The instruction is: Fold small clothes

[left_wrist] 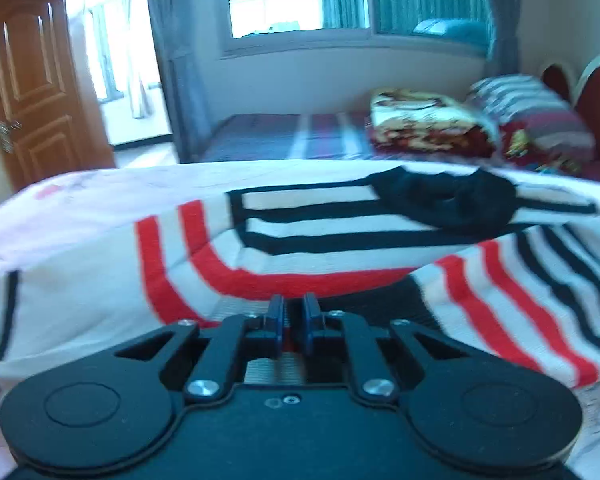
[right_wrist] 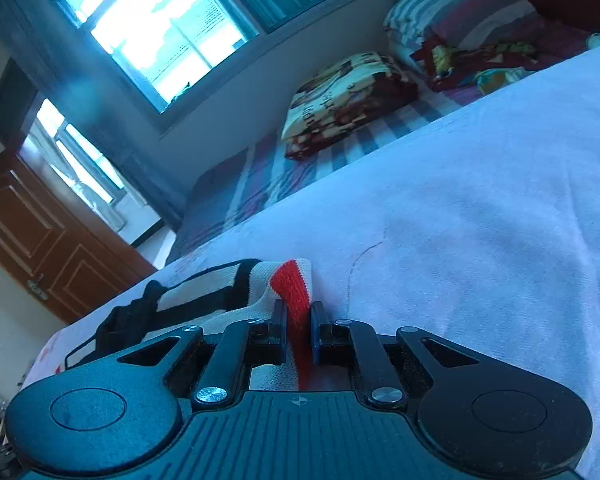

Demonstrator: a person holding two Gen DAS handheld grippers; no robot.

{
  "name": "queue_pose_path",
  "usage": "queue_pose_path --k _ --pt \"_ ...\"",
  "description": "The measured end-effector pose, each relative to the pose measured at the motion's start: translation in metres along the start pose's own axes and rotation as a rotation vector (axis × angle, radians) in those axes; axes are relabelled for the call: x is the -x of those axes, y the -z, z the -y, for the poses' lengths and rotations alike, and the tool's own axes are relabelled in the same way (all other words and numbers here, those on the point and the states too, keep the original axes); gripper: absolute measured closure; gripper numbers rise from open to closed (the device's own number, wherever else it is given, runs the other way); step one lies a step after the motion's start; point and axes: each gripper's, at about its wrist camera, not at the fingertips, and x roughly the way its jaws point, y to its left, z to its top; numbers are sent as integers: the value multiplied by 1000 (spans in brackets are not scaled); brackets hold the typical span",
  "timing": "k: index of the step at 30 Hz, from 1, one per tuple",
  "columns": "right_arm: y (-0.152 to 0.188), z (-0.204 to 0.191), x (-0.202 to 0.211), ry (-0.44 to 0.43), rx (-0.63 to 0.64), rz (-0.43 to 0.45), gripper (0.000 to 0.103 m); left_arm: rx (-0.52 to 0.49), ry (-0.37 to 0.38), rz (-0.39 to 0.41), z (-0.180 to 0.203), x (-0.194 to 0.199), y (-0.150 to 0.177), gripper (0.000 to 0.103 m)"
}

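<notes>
So the striped sweater [left_wrist: 340, 248] is spread over a pale pink sheet [left_wrist: 100, 200]: white knit with red and black bands, and a black collar [left_wrist: 444, 200] up around 1 o'clock in the left wrist view. That camera gets nearly the whole garment, with a sleeve running off to 3 o'clock. The right wrist view only catches a bunched corner of it [right_wrist: 260, 288] at about 9 o'clock from the fingers, then a big bare stretch of sheet [right_wrist: 480, 220] from 12 round to 4 o'clock.

The left gripper [left_wrist: 293, 322] has its jaws almost together, with knit and a sliver of red showing in the narrow gap, so it looks pinched on the hem at the sweater's near edge. The right gripper [right_wrist: 299, 330] is clearer: jaws nearly closed, and a red-and-white fold of sweater stands up between the pads, clamped.

Further out, both views show a striped bed [left_wrist: 300, 136] with a folded flowery blanket [left_wrist: 424, 124], a window [right_wrist: 156, 28] and a brown door [left_wrist: 32, 80].
</notes>
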Motion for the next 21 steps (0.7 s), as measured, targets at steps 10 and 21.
queue_pose_path --k 10,21 --pt "24 -32 32 234 281 122 93 24 -41 69 1 30 -8 56" --pt "52 -68 -2 167 466 3 93 -91 283 -16 95 1 -13 27"
